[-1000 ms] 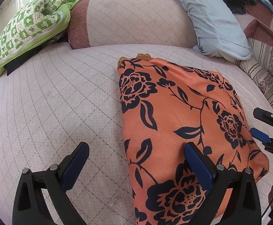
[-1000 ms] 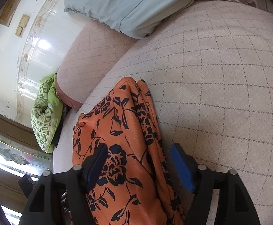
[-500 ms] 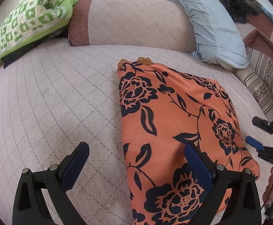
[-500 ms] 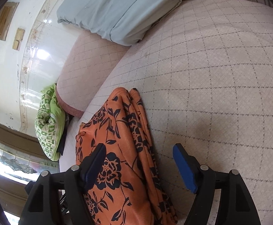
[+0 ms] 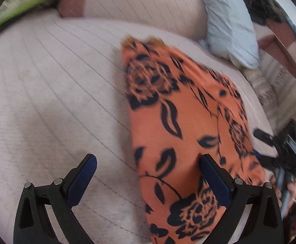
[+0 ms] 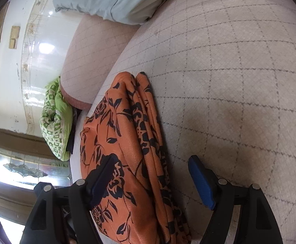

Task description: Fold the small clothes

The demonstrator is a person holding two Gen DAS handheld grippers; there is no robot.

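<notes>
A folded orange garment with a dark floral print [image 5: 188, 122] lies flat on the pale quilted sofa seat [image 5: 46, 101]. My left gripper [image 5: 148, 168] is open above its near left edge, holding nothing. In the right wrist view the same garment [image 6: 123, 142] shows its stacked folded edges. My right gripper [image 6: 152, 172] is open over the garment's right edge, holding nothing. The right gripper also shows at the garment's far right in the left wrist view [image 5: 268, 148].
A light blue pillow [image 5: 229, 20] leans at the back right, with a striped cushion [image 5: 280, 85] beside it. A green patterned cushion [image 6: 54, 122] sits at the far left of the sofa. The sofa backrest [image 5: 137, 2] runs behind the garment.
Both grippers have drawn back and risen from the garment, staying open. The left wrist view has swung left and is now motion-blurred. The garment has not moved.
</notes>
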